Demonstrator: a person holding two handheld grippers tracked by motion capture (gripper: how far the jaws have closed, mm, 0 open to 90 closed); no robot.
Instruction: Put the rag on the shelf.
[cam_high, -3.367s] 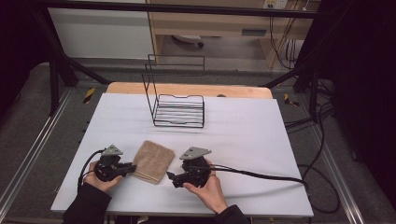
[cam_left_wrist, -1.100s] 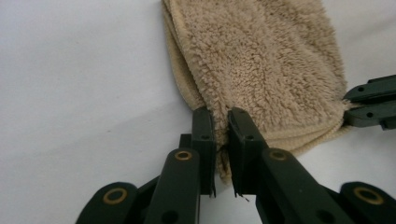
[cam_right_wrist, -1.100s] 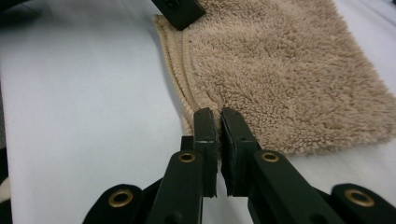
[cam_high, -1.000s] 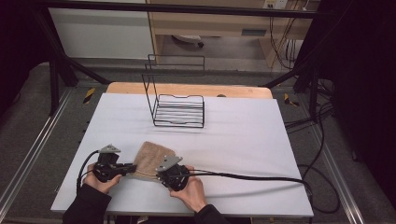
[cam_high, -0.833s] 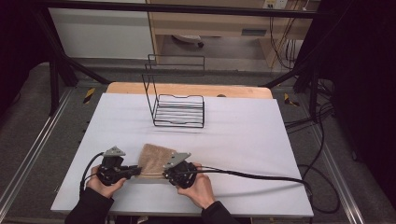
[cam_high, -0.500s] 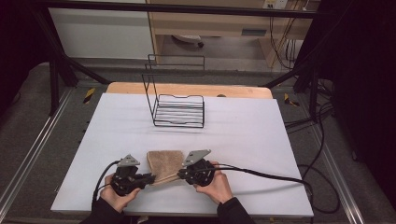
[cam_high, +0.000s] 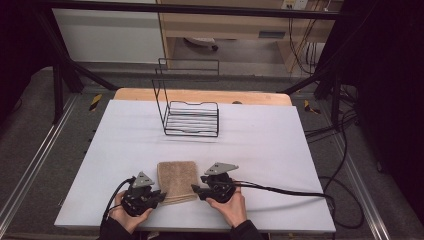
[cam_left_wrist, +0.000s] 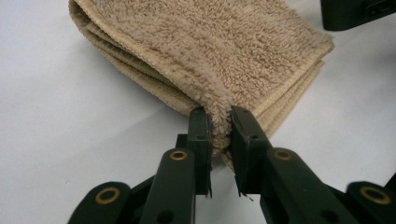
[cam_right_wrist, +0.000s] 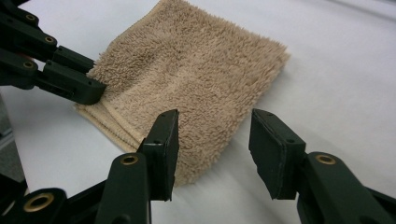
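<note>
**Inspector:** Report from the largest item down, placing everything against the towel.

**Operator:** The white table (cam_high: 280, 150) carries it all. I see a black wire rack (cam_high: 191, 116) standing well beyond the towel, toward the table's far edge. The folded tan towel (cam_high: 176, 180) lies flat near the table's near edge, between my two grippers.

**Inspector:** Grippers?

**Operator:** My left gripper (cam_left_wrist: 219, 128) is at the towel's near left corner, jaws pressed onto a pinched-up ridge of pile. My right gripper (cam_right_wrist: 212, 140) sits at the towel's right edge; its jaws have just been opening and stand spread, one over the towel's edge, the other over bare table, neither pad pressing on cloth.

**Inspector:** Anything obscured?

**Operator:** From the high view both sets of jaw tips are too small to judge. In the left gripper view the towel's far edge is cut off at the top. I cannot count the folded layers with certainty.
</note>
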